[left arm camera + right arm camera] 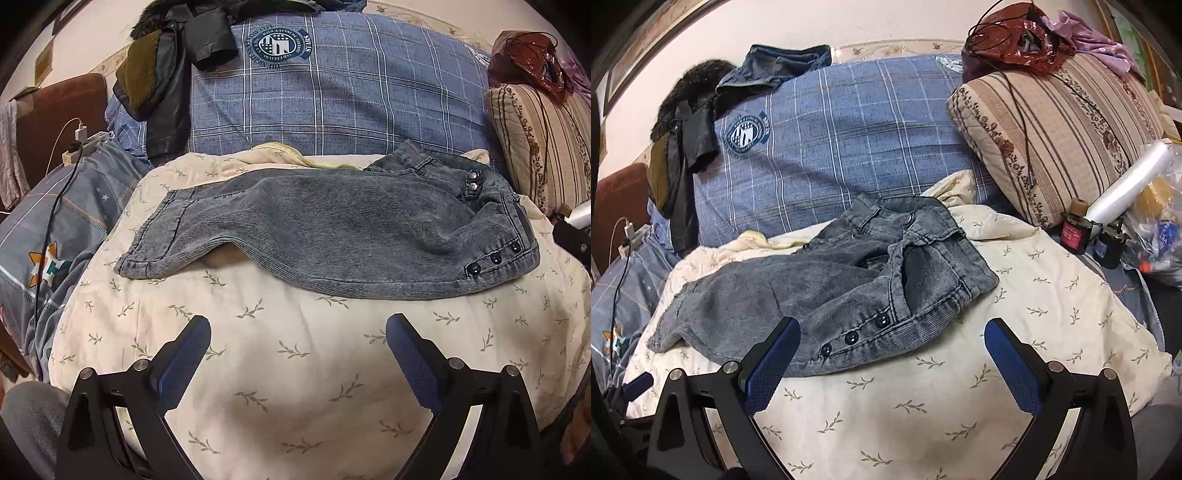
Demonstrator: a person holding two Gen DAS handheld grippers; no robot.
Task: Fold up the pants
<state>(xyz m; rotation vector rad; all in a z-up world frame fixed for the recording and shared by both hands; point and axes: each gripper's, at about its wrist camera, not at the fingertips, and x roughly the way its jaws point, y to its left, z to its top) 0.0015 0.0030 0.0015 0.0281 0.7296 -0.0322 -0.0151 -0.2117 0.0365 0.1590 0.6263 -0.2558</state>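
Observation:
Small grey-blue corduroy pants [332,229] lie across a cream leaf-print quilt [280,369], legs folded one over the other, hems at the left, buttoned waist at the right. My left gripper [298,325] is open and empty, hovering over the quilt just in front of the pants. In the right wrist view the pants [827,288] lie with the waist nearest. My right gripper [892,326] is open and empty, its left finger [775,354] over the waistband edge by the three dark buttons.
A blue plaid pillow [351,92] with dark jackets [162,81] stands behind the pants. A striped beige cushion [1052,136] and a red bag [1015,33] are at the right. Small bottles [1089,240] and a plastic roll [1126,184] lie at the right; a charger cable [55,206] at the left.

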